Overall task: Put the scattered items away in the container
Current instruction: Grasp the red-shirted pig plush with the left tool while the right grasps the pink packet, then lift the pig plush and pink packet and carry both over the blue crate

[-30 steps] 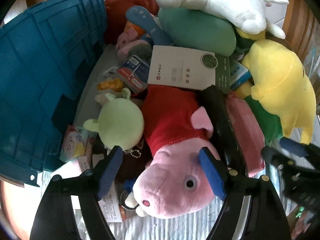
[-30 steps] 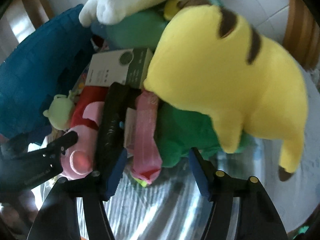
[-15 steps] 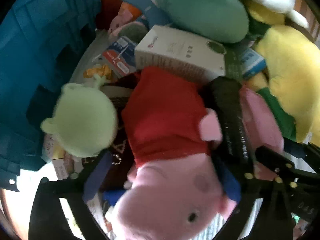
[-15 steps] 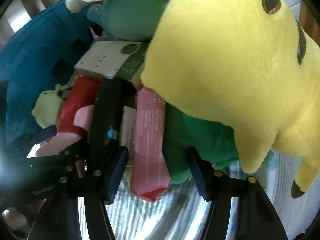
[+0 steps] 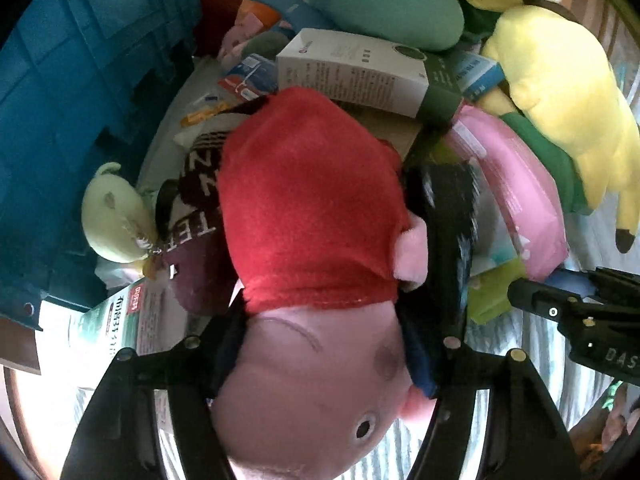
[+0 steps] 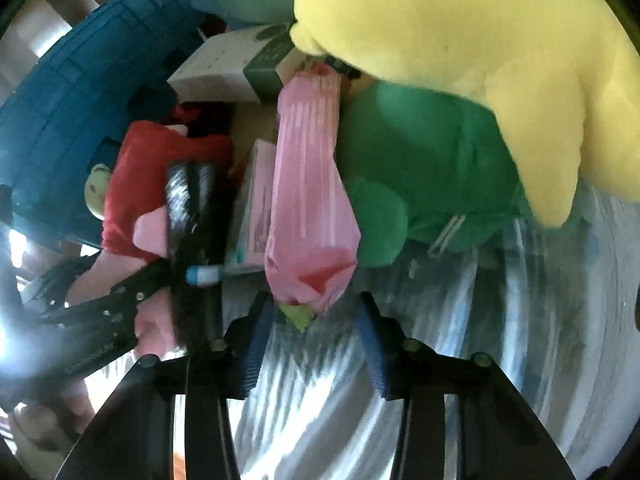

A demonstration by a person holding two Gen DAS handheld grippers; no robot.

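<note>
Left wrist view: left gripper (image 5: 324,352) down over the pig toy (image 5: 312,208), jaws pressed on both sides of the pink head, so clamped on it as far as can be seen. Pig toy lying in the middle of the frame, red dress pointing up toward the white box (image 5: 352,72). Blue crate (image 5: 72,112) filling the upper left of the frame, its wall just beside the heap. Hard to tell whether the heap sits inside the crate or only next to it.

Right wrist view: right gripper (image 6: 314,344) low in the frame, jaws apart, nothing held. Tip of the pink packet (image 6: 312,184) poking down just between them, not yet squeezed. Yellow plush toy (image 6: 460,40) big in the upper right, resting over a green toy (image 6: 420,168). Striped cloth (image 6: 480,360) under it all, at the lower right.

Step in hand, at a guess: grabbing, with the pig toy caught on the left and the pink packet lined up on the right.

Next move, most likely: close on the packet's tip, then lift both gently and carry them toward the blue crate. Soft head, so hold tight enough not to slip. Watch the things leaning on the pig and the packet, which may tumble when pulled.
</note>
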